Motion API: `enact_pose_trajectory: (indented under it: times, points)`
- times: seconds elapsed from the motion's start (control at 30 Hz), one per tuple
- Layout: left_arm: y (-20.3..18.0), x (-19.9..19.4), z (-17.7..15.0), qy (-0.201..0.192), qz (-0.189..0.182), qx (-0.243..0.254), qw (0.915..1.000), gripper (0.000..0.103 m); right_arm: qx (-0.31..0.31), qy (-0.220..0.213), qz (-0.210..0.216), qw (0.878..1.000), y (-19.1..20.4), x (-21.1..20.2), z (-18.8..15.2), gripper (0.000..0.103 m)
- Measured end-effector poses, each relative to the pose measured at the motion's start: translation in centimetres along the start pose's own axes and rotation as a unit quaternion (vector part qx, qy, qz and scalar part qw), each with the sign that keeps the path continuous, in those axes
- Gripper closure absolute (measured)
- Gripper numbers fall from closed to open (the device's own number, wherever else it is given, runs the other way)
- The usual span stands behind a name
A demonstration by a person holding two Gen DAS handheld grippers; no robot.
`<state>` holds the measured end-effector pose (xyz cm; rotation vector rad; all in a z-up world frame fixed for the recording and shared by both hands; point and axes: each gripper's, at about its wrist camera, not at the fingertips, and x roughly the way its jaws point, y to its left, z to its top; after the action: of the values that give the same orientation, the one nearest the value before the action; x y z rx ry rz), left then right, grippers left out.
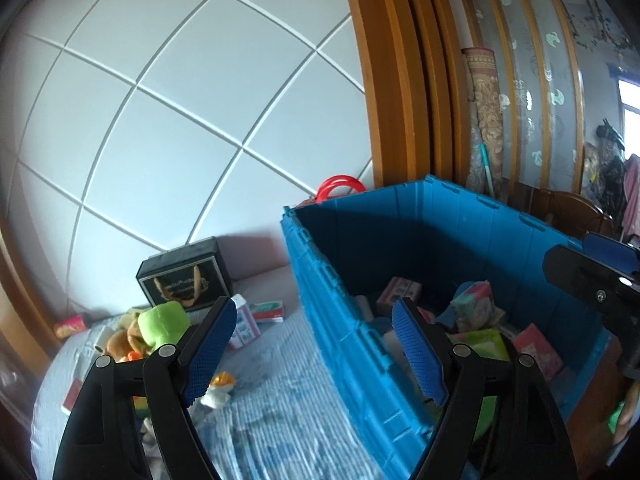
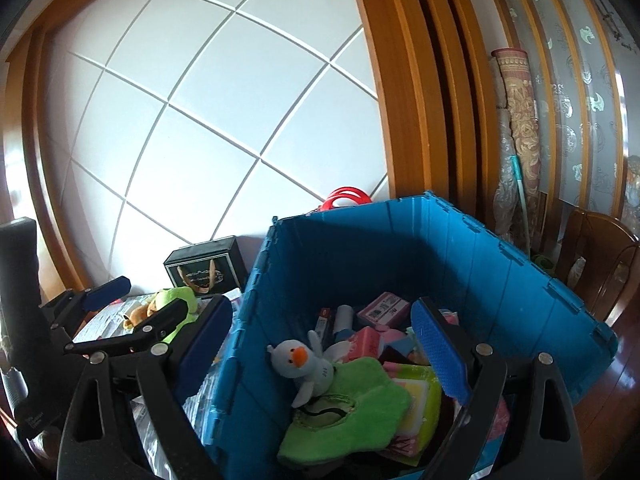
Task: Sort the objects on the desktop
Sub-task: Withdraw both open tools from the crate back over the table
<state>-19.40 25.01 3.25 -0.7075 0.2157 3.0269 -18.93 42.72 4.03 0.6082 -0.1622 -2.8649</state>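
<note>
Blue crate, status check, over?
Left gripper open, empty, straddling blue crate wall. Right gripper open above crate. Green plush on table. No obstruction.

Left black plastic two-finger gripper [image 1: 314, 350]: angular linkage arms with cut-out slots, round silver pivot screws, and textured blue rubber finger pads [image 1: 208, 350]. Right black plastic two-finger gripper [image 2: 320, 354]: identical construction, with silver pivots and blue ribbed pads [image 2: 440, 352].

Left tongs [image 1: 314, 354] and right tongs [image 2: 324, 354] (seemingly empty) gape wide.
</note>
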Motion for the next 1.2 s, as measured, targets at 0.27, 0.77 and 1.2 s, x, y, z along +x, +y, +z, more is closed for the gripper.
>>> enact_pose_trajectory:
  times: [0.27, 0.77, 1.2]
  points:
    - [10.6, -2.2, -6.3, 0.014, 0.044, -0.018, 0.9988, 0.022, -0.024, 0.026, 0.047, 0.998, 10.5, 2.3, -2.0, 0.011]
    - [27.8, 0.6, -19.3, 0.119, 0.134, -0.078, 0.9807, 0.022, -0.06, 0.138, 0.103, 0.983, 24.7, 10.8, -10.4, 0.011]
    - [34.1, 4.9, -25.7, 0.185, 0.215, -0.161, 0.9456, 0.022, -0.093, 0.201, 0.136, 0.966, 24.2, 22.6, -14.0, 0.011]
